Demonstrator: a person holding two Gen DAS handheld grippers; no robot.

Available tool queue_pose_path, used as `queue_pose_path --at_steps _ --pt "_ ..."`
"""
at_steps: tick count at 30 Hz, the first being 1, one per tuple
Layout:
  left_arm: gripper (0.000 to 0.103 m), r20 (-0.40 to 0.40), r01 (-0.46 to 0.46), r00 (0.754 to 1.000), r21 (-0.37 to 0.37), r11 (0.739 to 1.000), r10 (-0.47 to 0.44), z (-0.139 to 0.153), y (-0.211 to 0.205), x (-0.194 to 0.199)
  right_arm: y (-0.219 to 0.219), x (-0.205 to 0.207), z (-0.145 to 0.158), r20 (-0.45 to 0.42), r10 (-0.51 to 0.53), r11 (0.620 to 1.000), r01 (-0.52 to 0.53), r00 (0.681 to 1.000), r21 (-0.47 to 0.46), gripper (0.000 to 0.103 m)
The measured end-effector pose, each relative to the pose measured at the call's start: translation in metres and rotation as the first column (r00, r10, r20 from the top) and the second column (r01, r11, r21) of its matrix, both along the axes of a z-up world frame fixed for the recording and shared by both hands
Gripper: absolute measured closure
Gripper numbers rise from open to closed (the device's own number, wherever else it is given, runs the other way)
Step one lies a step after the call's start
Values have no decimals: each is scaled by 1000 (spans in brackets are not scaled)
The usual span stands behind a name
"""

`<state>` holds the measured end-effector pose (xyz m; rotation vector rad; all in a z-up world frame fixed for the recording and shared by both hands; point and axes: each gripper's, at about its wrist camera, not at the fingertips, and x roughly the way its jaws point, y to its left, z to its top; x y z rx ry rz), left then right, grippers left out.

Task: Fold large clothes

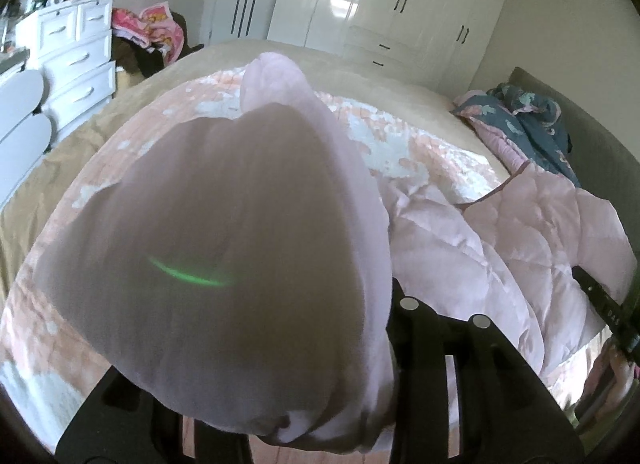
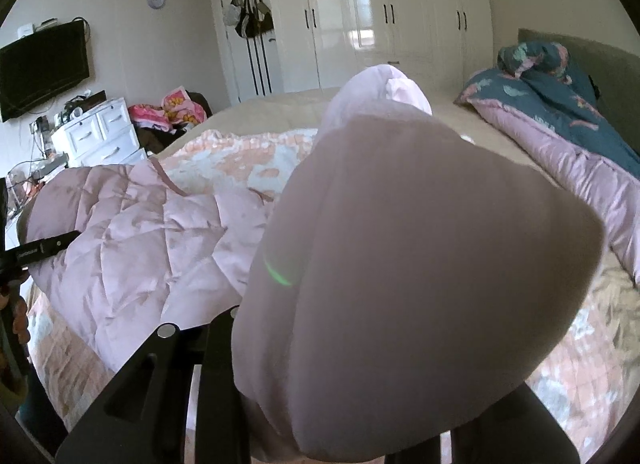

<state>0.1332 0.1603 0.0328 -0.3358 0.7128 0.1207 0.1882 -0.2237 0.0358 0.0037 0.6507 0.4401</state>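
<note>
You are holding a pale pink quilted down jacket (image 1: pixel 500 232) across the bed, its long axis running sideways from one gripper to the other, with the quilted body sagging between them onto the peach floral bedspread (image 1: pixel 400 144).

Your left gripper (image 1: pixel 320 416) is carrying a bunched fold of the jacket that is draping over its fingers and rising straight ahead of its camera. The jaws are standing only a little apart with the fabric between them; the cloth is hiding the fingertips, so the pads' contact cannot be seen directly.

Your right gripper (image 2: pixel 320 416) is doing the same on its side: a fold of the jacket (image 2: pixel 132 224) is billowing up over narrowly parted jaws, covering the tips.

Beyond the right gripper, to its right, a teal and pink floral duvet (image 2: pixel 560 112) is lying against the grey headboard (image 2: pixel 608 64). Far ahead of both, white wardrobes (image 2: pixel 380 16) are lining the wall, and a white chest of drawers (image 1: pixel 76 52) is standing off to the left beside a heap of pink clothes (image 1: pixel 148 24).
</note>
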Motion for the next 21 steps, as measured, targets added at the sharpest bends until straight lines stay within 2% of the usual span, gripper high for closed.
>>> queue_pose_path --at_steps 7,11,15,18,21 --pt "69 -35 -36 999 -19 999 35 -28 4 -12 -19 2 -32 -117 -74 995 80 990 51 69" --pt "66 -49 -53 997 -23 998 52 -41 4 -18 -30 7 -52 -214 -122 986 142 969 82 62" --pt "61 -60 -67 996 -26 997 66 -50 5 -22 -40 7 -69 -273 -156 974 193 949 117 55" --pt "58 -65 -74 995 -34 997 71 -54 5 -25 -50 4 -79 -322 -174 959 234 931 160 45" --pt "54 -75 -76 995 -41 996 72 -56 5 -28 -65 -2 -90 -372 -194 940 281 908 193 27"
